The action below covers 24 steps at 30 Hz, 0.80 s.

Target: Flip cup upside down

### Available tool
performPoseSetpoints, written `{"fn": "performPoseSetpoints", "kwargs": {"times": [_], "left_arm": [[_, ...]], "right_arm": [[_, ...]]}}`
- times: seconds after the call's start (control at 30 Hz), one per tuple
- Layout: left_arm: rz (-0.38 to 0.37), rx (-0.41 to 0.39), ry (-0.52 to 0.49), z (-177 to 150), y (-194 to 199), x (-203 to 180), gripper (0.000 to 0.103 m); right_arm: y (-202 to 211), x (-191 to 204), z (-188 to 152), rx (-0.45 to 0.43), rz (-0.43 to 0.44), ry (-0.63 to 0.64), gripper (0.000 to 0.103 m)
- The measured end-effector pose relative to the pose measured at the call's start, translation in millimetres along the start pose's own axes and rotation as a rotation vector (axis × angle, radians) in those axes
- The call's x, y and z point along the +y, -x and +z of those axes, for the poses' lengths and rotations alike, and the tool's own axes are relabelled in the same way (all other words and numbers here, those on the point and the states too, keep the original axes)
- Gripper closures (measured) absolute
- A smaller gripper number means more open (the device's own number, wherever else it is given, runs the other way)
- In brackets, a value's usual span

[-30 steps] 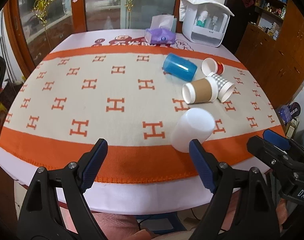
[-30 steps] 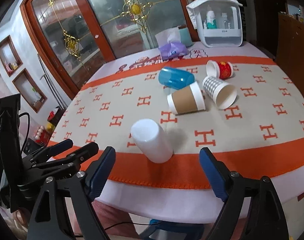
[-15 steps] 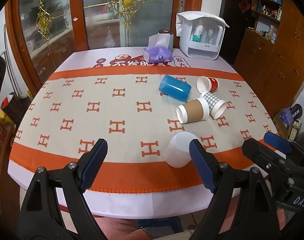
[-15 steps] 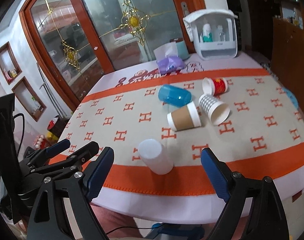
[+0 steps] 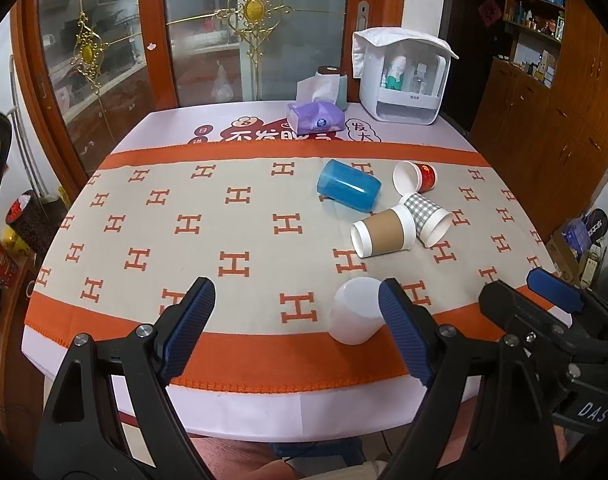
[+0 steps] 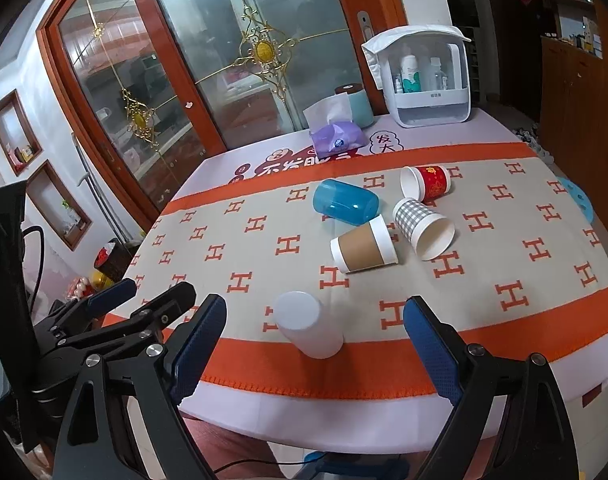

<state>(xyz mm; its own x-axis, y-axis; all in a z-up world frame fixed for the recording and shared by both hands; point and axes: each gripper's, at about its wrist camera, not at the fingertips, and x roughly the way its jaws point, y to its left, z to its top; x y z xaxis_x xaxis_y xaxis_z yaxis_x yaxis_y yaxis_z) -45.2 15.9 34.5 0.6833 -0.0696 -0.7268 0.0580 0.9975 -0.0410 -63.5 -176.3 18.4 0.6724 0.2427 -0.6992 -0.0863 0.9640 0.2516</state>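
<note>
The left hand-held gripper [image 5: 296, 334] is held off the near edge of the bench [image 5: 264, 404] with its jaws spread wide and nothing between them; its blue fingertips [image 5: 188, 322] are seen against the orange border of the cloth [image 5: 144, 208]. The right hand-held gripper [image 6: 314, 352] is held just to its right, likewise spread wide and empty, and each one appears at the edge of the other's view. The white cup [image 5: 356, 310] is stood upside down on the cloth, closed base up, ahead of both: in the left wrist view it lies just beyond the left gripper's right finger, which overlaps its edge in the picture, though contact cannot be told; in the right wrist view it [image 6: 308, 330] is seen ahead and between the fingers, nearer the left one and apart from both. Farther ahead and to the right, four more cups are lying on their sides in a cluster: a blue plastic cup [image 5: 348, 190], a brown paper cup [image 5: 384, 232] touching a checked paper cup [image 5: 428, 220], and a red paper cup [image 5: 418, 176]. At the far edge of the bench a purple tissue pack [image 5: 316, 118] and a white storage box [image 5: 402, 76] are placed.
</note>
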Motion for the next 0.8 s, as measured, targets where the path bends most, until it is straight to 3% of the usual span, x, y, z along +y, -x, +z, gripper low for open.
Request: {"fn": "performPoseSetpoints", "kwargs": {"times": [0.8], "left_arm": [[0.005, 0.030, 0.007, 0, -12, -3, 0.021]], "right_arm": [[-8, 0, -1, 0.015, 0.005, -0.013, 0.012]]}}
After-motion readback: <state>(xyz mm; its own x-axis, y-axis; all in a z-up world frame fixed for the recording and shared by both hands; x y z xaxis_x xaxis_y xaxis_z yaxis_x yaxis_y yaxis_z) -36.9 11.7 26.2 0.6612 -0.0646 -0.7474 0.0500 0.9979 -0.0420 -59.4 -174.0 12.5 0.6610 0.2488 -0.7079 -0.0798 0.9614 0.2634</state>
